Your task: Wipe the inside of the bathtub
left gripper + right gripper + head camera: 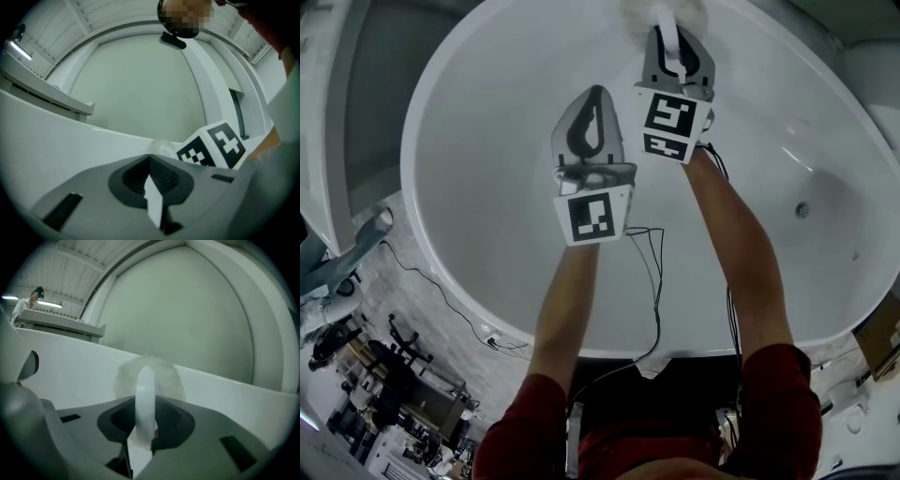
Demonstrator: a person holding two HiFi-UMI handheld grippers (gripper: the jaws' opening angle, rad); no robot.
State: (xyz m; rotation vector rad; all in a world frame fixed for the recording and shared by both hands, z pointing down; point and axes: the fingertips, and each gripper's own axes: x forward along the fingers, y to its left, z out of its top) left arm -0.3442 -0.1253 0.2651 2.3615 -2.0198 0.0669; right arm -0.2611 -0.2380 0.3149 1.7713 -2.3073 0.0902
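The white oval bathtub point(478, 141) fills the head view. My right gripper point(675, 42) reaches to the tub's far wall and is shut on the white handle point(667, 28) of a fluffy white scrubber point(649, 9), whose head lies against the wall. In the right gripper view the handle point(145, 394) stands upright between the jaws, with the fluffy head point(150, 373) just beyond on the tub wall point(70, 362). My left gripper point(592, 101) hovers over the tub's inside just left of the right one, shut with nothing in it. Its jaws point(150, 164) meet in the left gripper view, beside the right gripper's marker cube point(213, 145).
A round drain fitting point(802, 210) sits in the tub's right side. Black cables point(652, 281) hang from the grippers over the near rim. Equipment and cables clutter the tiled floor point(384, 375) at lower left. A cardboard box point(881, 333) stands at the right.
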